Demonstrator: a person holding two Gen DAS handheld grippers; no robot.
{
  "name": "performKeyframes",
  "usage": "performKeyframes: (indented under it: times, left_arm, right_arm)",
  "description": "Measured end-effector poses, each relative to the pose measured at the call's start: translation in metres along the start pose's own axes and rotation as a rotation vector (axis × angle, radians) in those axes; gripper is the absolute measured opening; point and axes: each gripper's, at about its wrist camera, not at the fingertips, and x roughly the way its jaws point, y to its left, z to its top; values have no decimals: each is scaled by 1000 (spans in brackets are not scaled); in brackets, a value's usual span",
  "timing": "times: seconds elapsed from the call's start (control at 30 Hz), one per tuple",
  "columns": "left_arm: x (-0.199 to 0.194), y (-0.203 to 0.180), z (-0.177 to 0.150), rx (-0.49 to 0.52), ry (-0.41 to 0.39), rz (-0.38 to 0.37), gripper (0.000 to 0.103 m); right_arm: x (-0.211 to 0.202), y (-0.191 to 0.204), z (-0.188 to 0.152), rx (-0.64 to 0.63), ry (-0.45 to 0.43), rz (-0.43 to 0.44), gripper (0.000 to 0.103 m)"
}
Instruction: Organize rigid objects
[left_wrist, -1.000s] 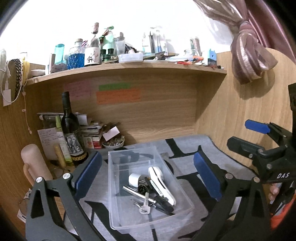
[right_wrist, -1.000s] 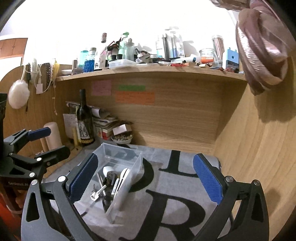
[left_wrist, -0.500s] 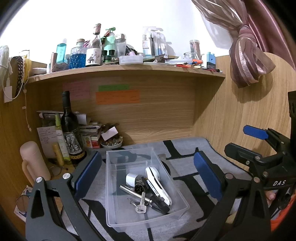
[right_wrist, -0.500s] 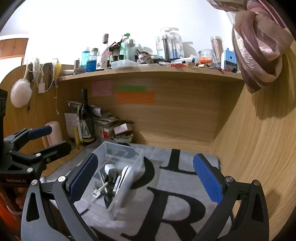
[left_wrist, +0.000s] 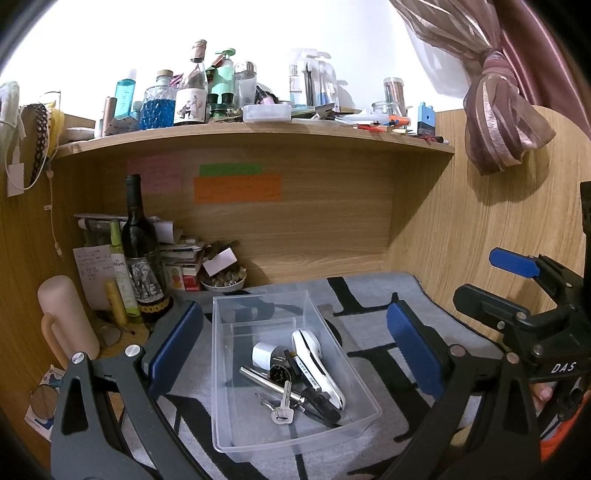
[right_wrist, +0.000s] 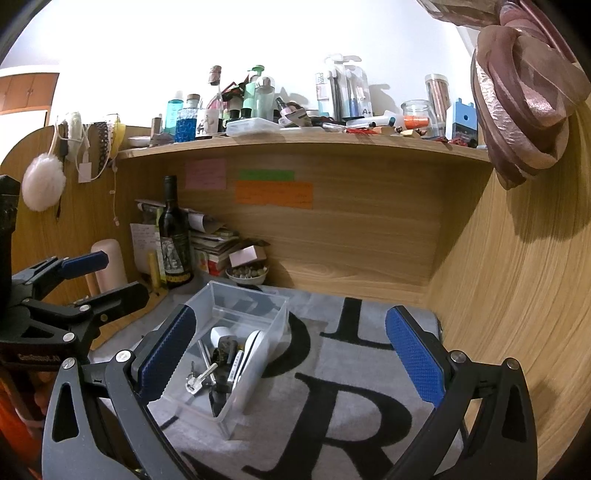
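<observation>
Desk nook: wooden alcove, grey mat (left_wrist: 373, 325) with big black letters covering the desktop, and a cluttered shelf (left_wrist: 255, 129) up top with bottles and jars all over it.
Back wall: pink, green and orange sticky notes (left_wrist: 236, 188) stuck on the panel.
Left corner: dark wine bottle (left_wrist: 142, 251) standing upright, papers and boxes stacked behind it, a small bowl (left_wrist: 223, 282) of bits just beside the stack, plus a pale pink mug (left_wrist: 66, 328) near the edge.
Clear bin (left_wrist: 258, 314): sits on the mat, pretty much centred in the left camera and off to the lower left in the right one (right_wrist: 273, 321).
In the bin: white handle-shaped gadget (left_wrist: 314, 358), white plug adapter (left_wrist: 263, 355), a metal rod (left_wrist: 266, 384), a silver key (left_wrist: 283, 406) and some dark tools, all piled toward the near end.
Left gripper (left_wrist: 295, 350): blue pads wide apart, nothing between them, hovering on either side of the bin.
Right gripper (right_wrist: 291, 354): also spread wide and empty, over the mat to the right of the bin.
</observation>
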Motion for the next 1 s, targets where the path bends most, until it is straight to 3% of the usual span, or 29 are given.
performKeyframes:
  times: [1.0]
  left_arm:
    - [10,-2,-5,-5,17,-38,101]
  right_arm:
    - [4,3,-1,7,9,2,103]
